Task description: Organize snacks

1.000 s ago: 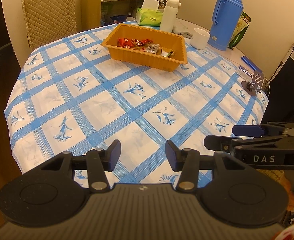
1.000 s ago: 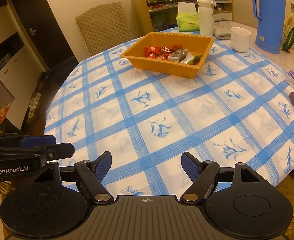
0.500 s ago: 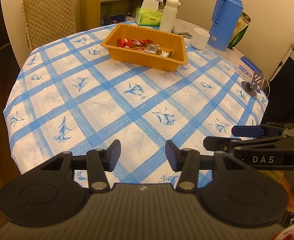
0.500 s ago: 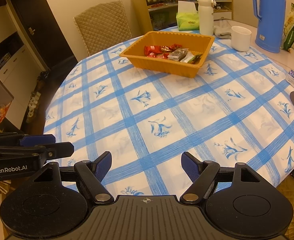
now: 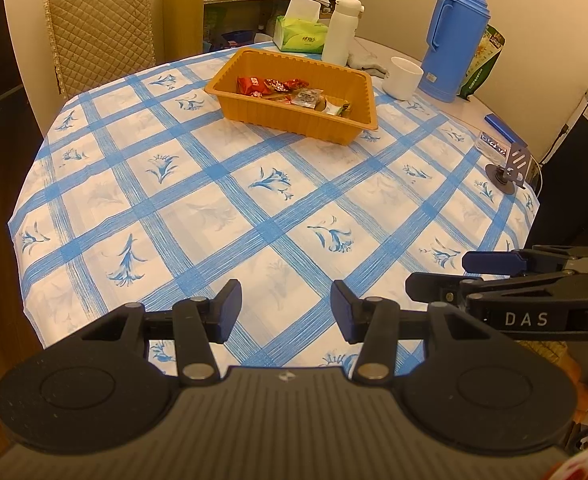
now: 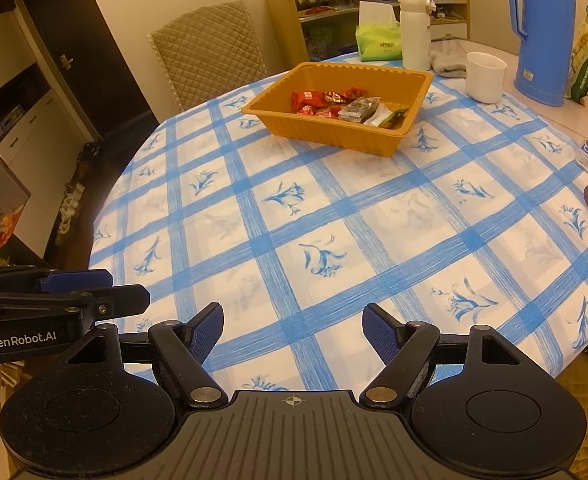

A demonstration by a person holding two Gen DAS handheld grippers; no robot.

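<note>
An orange plastic tray [image 5: 253,114] [image 6: 277,116] stands at the far side of the round table. Inside it lie several wrapped snacks [image 5: 289,90] [image 6: 346,106], some red, some silver and green. My left gripper [image 5: 285,306] hovers over the table's near edge, open, with nothing between its fingers. The right gripper [image 6: 292,326] hangs beside it, open wider and also empty. Each gripper shows from the side in the other's view, the right gripper [image 5: 474,276] at right and the left gripper [image 6: 101,292] at left.
A blue-checked cloth [image 5: 221,208] covers the table. Behind the tray stand a white bottle [image 5: 340,30], a tissue box [image 5: 300,34], a white cup [image 5: 404,78] and a blue thermos [image 5: 454,40]. A small metal stand [image 5: 510,164] sits at the right edge. A quilted chair [image 5: 101,28] is behind.
</note>
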